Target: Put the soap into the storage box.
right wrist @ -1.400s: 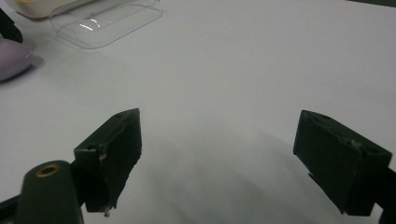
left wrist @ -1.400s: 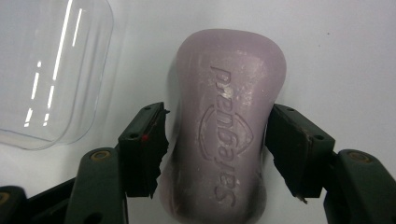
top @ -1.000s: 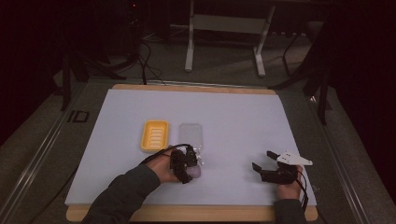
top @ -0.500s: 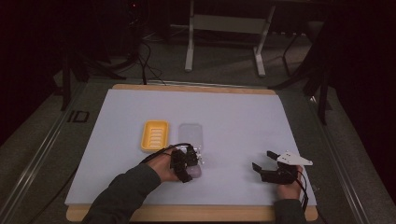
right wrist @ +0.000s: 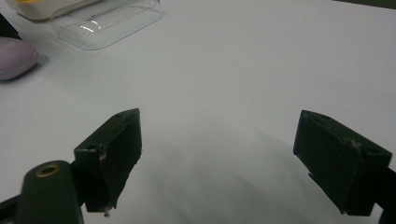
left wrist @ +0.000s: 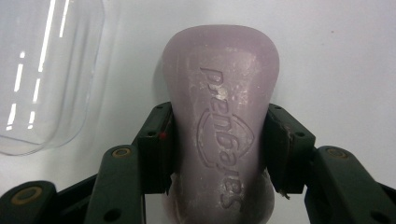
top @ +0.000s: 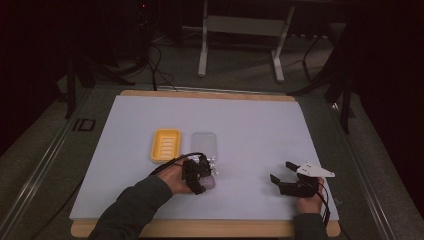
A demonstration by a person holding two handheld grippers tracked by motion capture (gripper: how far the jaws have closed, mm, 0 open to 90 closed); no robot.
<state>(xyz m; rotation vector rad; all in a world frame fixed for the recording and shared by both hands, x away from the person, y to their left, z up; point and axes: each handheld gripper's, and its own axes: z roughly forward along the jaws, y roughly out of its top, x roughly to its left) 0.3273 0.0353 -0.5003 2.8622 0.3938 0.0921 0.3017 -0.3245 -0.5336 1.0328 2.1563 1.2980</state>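
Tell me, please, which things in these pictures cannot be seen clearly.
- Soap bar, left gripper view: its near end is cut off by the bottom edge; the left hand-held gripper covers its sides.
- Yellow dish, right gripper view: cut off by the top edge.
- Clear lid, left gripper view: cut off at the left and top edges.
- Soap's stamped lettering, high view: too small to read.

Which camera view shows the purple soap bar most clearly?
The left gripper view: the soap bar is close, its embossed lettering visible. The high view shows a small pale shape by the left hand-held gripper; the right gripper view, one end.
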